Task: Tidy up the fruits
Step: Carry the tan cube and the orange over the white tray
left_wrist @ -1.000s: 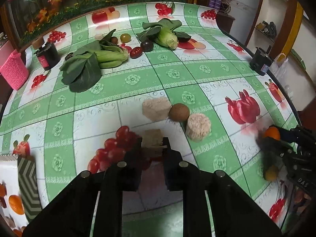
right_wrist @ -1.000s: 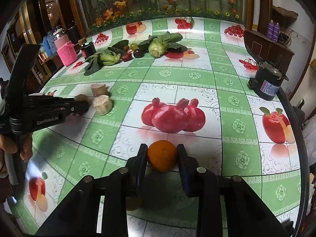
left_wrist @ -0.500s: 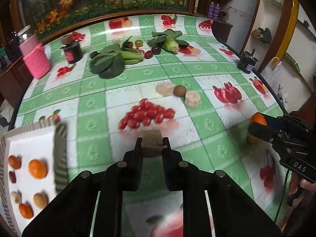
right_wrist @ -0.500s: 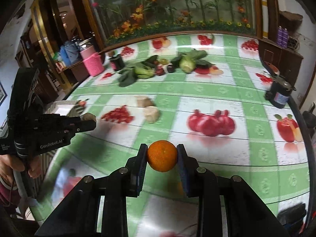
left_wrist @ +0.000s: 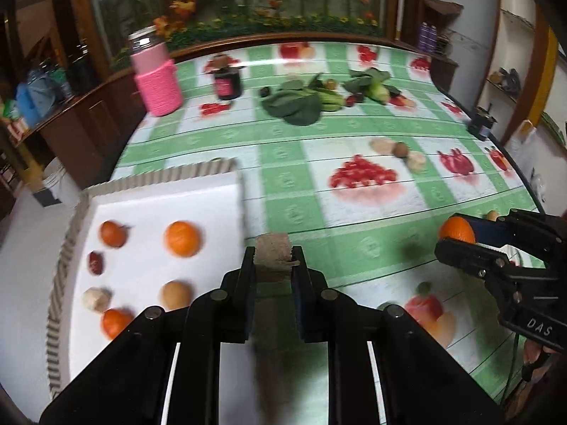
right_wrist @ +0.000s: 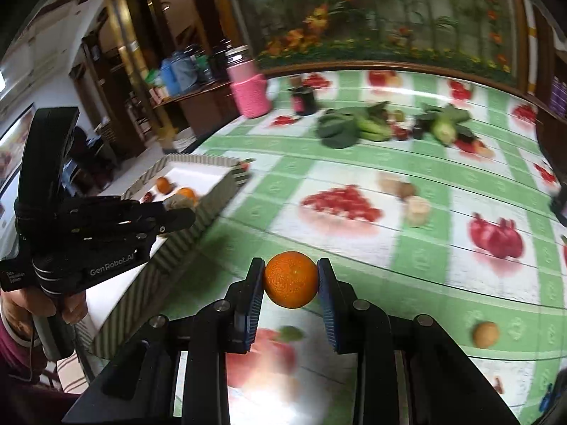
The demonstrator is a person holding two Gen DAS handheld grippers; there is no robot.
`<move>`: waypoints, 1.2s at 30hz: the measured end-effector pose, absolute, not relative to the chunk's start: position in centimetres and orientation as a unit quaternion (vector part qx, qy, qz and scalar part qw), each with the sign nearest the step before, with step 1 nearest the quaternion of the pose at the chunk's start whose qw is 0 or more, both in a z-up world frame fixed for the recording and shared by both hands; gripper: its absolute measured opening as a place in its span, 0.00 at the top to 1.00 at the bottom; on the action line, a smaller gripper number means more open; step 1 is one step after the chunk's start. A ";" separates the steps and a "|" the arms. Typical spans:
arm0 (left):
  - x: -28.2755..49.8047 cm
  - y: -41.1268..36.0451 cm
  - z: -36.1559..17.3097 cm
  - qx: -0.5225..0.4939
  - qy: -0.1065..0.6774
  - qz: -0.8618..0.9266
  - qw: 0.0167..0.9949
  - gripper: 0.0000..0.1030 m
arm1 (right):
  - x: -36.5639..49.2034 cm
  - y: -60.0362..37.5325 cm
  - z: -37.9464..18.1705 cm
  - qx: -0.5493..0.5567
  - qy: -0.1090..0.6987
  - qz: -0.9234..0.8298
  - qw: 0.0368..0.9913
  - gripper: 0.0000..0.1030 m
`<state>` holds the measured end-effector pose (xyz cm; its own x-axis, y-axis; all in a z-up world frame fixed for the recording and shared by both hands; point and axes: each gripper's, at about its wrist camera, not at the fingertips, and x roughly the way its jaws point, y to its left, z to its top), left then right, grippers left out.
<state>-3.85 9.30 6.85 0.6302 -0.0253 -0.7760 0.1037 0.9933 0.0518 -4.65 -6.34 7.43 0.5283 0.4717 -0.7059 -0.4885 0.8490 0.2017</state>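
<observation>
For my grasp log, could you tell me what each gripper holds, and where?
Left gripper clamps a tan block by its side faces; right gripper pinches an orange across its middle.

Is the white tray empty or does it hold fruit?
Not empty: the white tray holds several small fruits, among them an orange.

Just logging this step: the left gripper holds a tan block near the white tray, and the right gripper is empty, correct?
Not quite. The right gripper is shut on an orange, as the right wrist view shows. The left gripper does hold the tan block near the white tray.
</observation>
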 end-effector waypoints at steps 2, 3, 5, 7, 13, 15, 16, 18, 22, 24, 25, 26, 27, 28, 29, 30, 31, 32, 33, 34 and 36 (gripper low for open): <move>-4.5 10.7 6.9 0.041 0.427 -0.025 0.903 0.85 | -5.0 -4.8 7.5 -0.018 0.400 0.286 0.871 0.71; -4.8 11.4 6.9 0.039 0.427 -0.020 0.903 0.85 | -5.1 -3.7 7.6 -0.024 0.399 0.293 0.869 0.71; -5.4 12.6 6.9 0.035 0.426 -0.011 0.904 0.85 | -5.4 -2.1 7.8 -0.032 0.398 0.306 0.864 0.71; -6.0 13.6 6.9 0.030 0.426 -0.006 0.904 0.85 | -5.6 -0.8 7.9 -0.038 0.397 0.316 0.861 0.71; -8.2 18.0 6.3 0.011 0.437 0.020 0.899 0.85 | -6.3 3.6 7.9 -0.061 0.398 0.352 0.845 0.71; -8.7 19.2 6.0 0.005 0.442 0.029 0.897 0.85 | -6.6 5.2 7.7 -0.071 0.400 0.363 0.839 0.71; -8.9 19.9 5.7 0.001 0.445 0.035 0.895 0.85 | -6.6 5.7 7.6 -0.074 0.400 0.367 0.837 0.71; -9.2 21.1 5.2 -0.010 0.452 0.043 0.891 0.85 | -6.6 6.9 7.4 -0.081 0.403 0.375 0.831 0.71; -9.3 22.4 4.3 -0.026 0.462 0.050 0.885 0.85 | -6.4 9.5 6.7 -0.097 0.411 0.394 0.816 0.71; -9.4 22.8 3.9 -0.030 0.465 0.052 0.883 0.85 | -6.3 10.7 6.2 -0.106 0.418 0.400 0.809 0.71; -9.4 22.9 3.8 -0.031 0.466 0.052 0.882 0.85 | -6.2 11.4 5.8 -0.112 0.421 0.403 0.805 0.71; -9.4 23.0 3.5 -0.032 0.469 0.052 0.881 0.85 | -6.1 12.0 5.5 -0.117 0.424 0.405 0.801 0.71; -9.4 23.1 3.3 -0.033 0.471 0.052 0.880 0.85 | -6.1 12.5 5.1 -0.122 0.428 0.408 0.797 0.71; -9.4 23.2 3.0 -0.034 0.474 0.053 0.878 0.85 | -6.0 13.1 4.7 -0.128 0.431 0.410 0.794 0.71; -9.3 23.3 2.8 -0.035 0.476 0.054 0.877 0.85 | -6.0 13.7 4.2 -0.135 0.434 0.409 0.791 0.71; -9.2 23.4 2.6 -0.035 0.478 0.056 0.876 0.85 | -6.0 14.0 3.9 -0.139 0.436 0.409 0.789 0.71; -9.2 23.5 2.4 -0.035 0.480 0.059 0.874 0.85 | -6.0 14.4 3.5 -0.143 0.440 0.408 0.787 0.71; -9.1 23.6 2.3 -0.037 0.481 0.060 0.874 0.85 | -5.9 14.5 3.2 -0.145 0.442 0.408 0.785 0.71; -9.1 23.6 2.2 -0.038 0.481 0.062 0.874 0.85 | -5.9 14.7 3.0 -0.147 0.442 0.409 0.785 0.71; -9.0 23.7 2.3 -0.040 0.480 0.064 0.874 0.85 | -6.0 14.9 2.9 -0.150 0.440 0.409 0.785 0.69; -9.0 23.8 2.3 -0.040 0.480 0.072 0.873 0.81 | -6.1 15.0 2.8 -0.150 0.439 0.414 0.783 0.63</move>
<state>-8.98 23.82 2.29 0.5290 0.0877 -0.8441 -0.1645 0.9864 -0.0006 -6.08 15.02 2.77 0.2714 0.5173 -0.8116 -0.7804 0.6118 0.1291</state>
